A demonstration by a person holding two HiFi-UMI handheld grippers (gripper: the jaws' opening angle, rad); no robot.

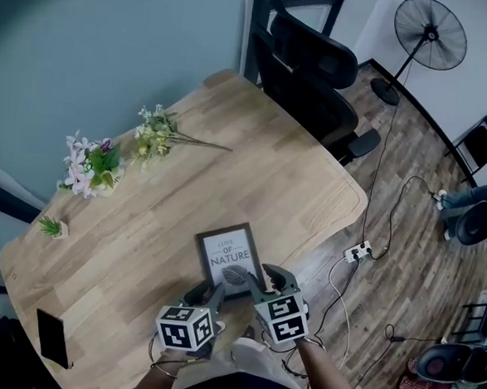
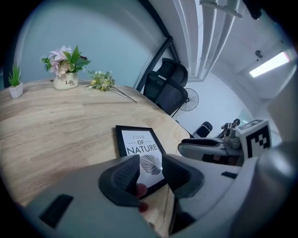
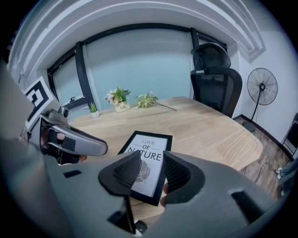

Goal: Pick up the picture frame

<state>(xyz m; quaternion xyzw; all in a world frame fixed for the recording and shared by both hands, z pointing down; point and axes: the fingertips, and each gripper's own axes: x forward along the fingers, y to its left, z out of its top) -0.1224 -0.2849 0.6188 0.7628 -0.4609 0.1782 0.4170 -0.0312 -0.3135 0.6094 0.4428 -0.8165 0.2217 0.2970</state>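
Partly, right claw (image 1: 276, 277) hides picture frame (image 1: 228, 255).

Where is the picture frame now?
Head view: the picture frame lies flat on the wooden table by its near edge, just ahead of the left claw and right claw.

Flower pot (image 1: 90, 167), sprig (image 1: 160, 134), phone (image 1: 53, 337) on table (image 1: 227, 192); chair (image 1: 314, 74).

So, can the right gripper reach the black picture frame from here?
Probably yes: the right gripper hovers open over the near end of the black picture frame, which lies flat on the light wooden table with nothing between.
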